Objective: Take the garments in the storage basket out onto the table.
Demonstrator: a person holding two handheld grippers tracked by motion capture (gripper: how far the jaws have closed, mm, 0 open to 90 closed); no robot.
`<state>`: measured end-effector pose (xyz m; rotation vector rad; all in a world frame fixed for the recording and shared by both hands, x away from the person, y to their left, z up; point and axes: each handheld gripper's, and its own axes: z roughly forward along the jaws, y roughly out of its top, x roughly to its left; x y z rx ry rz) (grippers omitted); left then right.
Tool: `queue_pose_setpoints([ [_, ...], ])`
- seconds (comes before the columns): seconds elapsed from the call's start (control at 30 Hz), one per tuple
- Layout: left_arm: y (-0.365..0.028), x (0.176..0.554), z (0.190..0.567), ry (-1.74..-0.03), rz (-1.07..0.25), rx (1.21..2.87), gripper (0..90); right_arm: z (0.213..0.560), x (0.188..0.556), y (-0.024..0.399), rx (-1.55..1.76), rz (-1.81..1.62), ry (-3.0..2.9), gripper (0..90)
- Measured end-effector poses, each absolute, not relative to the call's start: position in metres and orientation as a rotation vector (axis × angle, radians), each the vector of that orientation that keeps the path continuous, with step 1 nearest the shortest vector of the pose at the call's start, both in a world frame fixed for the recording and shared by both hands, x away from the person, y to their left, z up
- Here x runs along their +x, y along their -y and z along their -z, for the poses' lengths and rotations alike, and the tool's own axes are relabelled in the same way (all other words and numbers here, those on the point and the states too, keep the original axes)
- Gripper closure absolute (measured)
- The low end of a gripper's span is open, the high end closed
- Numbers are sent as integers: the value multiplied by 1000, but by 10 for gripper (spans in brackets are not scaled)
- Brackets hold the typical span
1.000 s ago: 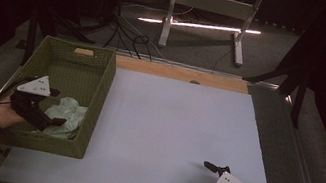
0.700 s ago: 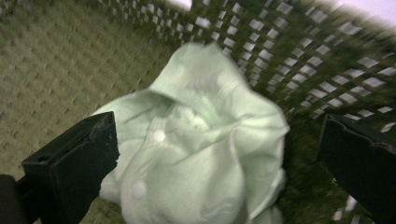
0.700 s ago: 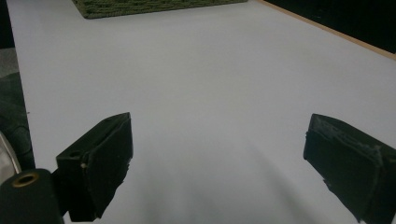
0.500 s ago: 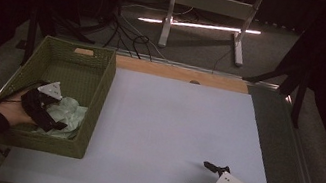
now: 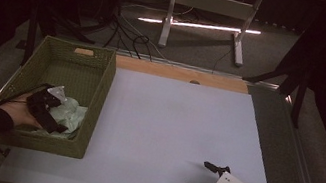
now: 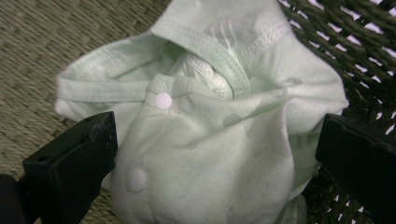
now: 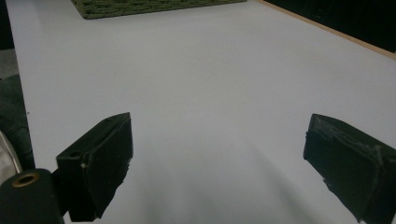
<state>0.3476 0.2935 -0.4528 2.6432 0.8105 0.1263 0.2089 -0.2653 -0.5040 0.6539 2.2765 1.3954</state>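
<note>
A crumpled pale green garment [image 6: 205, 121] with white snap buttons lies in the near part of the green woven basket [image 5: 102, 81]. My left gripper [image 5: 57, 118] is down inside the basket at the garment [image 5: 68, 113]. In the left gripper view its jaws stand wide apart on either side of the cloth, and my left gripper [image 6: 217, 154] is open. My right gripper [image 5: 201, 178] rests open low over the white table [image 5: 171, 118] at the near right, with nothing between its fingers; in its own view the right gripper [image 7: 219, 154] faces bare table.
The basket sits at the table's left edge, and its wall [image 7: 154, 7] shows far off in the right gripper view. A wooden strip [image 5: 179, 73] borders the table's far side. Beyond it are cables and a metal stand [image 5: 206, 8] on the floor.
My left gripper has moved right and dipped deeper into the basket, onto the green garment. The right gripper has stayed put.
</note>
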Motion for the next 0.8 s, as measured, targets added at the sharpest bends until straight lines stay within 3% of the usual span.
queue_pose_setpoints([
  [0.33, -289, 348, 460, -806, -106, 2685, 172, 504, 209, 265, 654, -1395, -2274, 82],
  [0.53, -287, 346, 462, -754, -78, 2727, 445, 504, 209, 266, 662, -1398, -2273, 82],
  [0.7, -287, 343, 459, -680, -106, 2742, 843, 504, 209, 266, 658, -1396, -2271, 82],
  [0.8, -289, 342, 454, -637, -126, 2718, 871, 504, 209, 266, 663, -1398, -2275, 82],
])
